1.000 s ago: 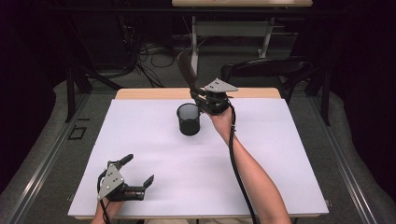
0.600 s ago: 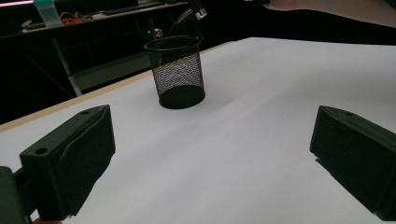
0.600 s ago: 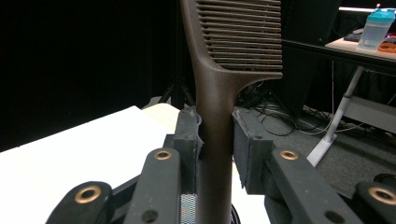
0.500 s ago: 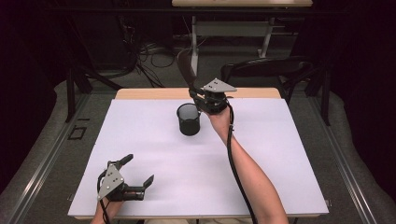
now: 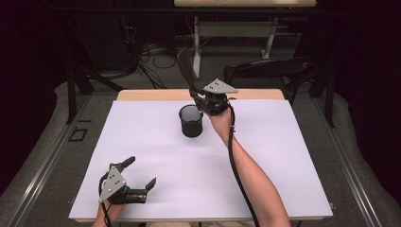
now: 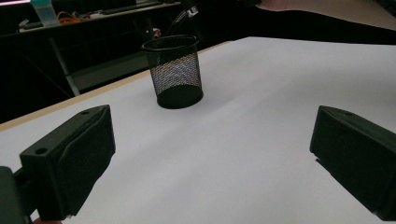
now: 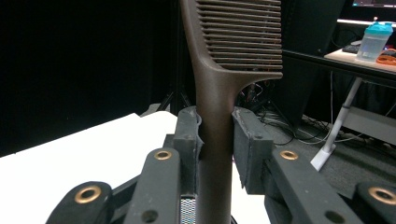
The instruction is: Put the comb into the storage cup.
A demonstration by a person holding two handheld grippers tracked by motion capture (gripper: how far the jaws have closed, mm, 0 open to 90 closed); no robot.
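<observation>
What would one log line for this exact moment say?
right gripper: shut on comb | comb: above mesh cup | left gripper: open, idle | table

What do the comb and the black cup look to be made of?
Comb: brown, matte, most likely moulded plastic; smooth one-piece handle and even teeth. Cup: black wire mesh, probably coated metal; the table shows through its woven wall, with a solid rim and base.

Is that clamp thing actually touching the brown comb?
Touching: in the right gripper view, the right gripper has both pads pressed against the comb handle.
</observation>
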